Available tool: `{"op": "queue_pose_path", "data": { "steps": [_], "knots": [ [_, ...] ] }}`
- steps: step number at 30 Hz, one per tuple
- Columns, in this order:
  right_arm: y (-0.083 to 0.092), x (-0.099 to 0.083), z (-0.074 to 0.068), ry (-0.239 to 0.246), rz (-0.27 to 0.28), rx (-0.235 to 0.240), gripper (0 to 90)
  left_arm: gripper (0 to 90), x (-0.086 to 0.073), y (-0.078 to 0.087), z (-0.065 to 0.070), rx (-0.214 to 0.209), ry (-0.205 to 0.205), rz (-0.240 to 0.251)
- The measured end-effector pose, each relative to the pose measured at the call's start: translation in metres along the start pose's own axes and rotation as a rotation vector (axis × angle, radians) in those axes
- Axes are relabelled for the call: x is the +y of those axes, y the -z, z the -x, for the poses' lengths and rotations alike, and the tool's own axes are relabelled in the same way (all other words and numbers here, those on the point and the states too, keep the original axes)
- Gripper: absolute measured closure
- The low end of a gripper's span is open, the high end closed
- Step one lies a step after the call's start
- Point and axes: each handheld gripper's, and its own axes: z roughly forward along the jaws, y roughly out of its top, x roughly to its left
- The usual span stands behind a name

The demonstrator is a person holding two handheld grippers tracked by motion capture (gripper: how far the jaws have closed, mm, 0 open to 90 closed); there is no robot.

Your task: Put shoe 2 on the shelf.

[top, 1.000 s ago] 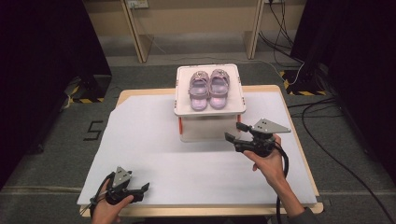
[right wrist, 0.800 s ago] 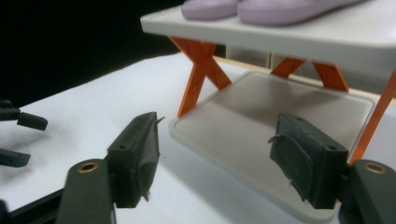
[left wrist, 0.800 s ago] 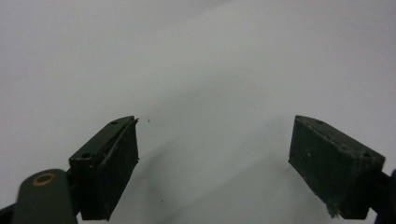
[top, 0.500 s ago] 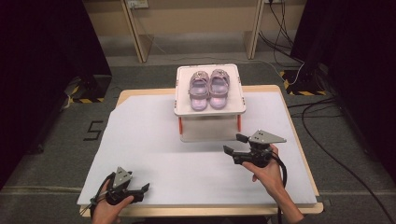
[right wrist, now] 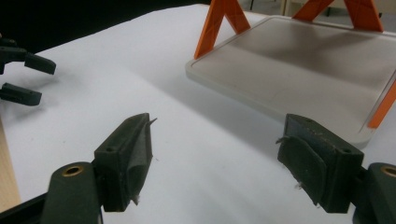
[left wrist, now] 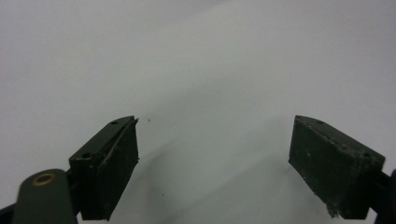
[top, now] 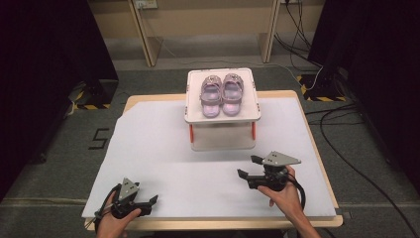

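White tabletop (top: 163, 144) under both low, level grippers (top: 246, 167), jaws wide apart, empty.

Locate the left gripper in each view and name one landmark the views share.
High view: left gripper at bottom left.
Left gripper view: left gripper rises from the bottom, jaws open.
Right gripper view: left gripper far off at the left edge.
Shared landmark: white sheet.
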Motion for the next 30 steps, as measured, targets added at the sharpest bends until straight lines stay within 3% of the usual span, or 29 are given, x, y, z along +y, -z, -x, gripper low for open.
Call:
{"op": "queue_pose_path", "data": {
  "steps": [21,30],
  "knots": [
    [0.018,-0.033,0.001,-0.036,-0.091,0.006,21.7,15.3,0.0,-0.001,0.001,-0.002,0.0,-0.003],
    [0.025,-0.044,-0.002,-0.015,-0.152,-0.014,20.0,15.3,0.0,-0.001,0.0,-0.002,0.0,-0.004]
  ]
}}
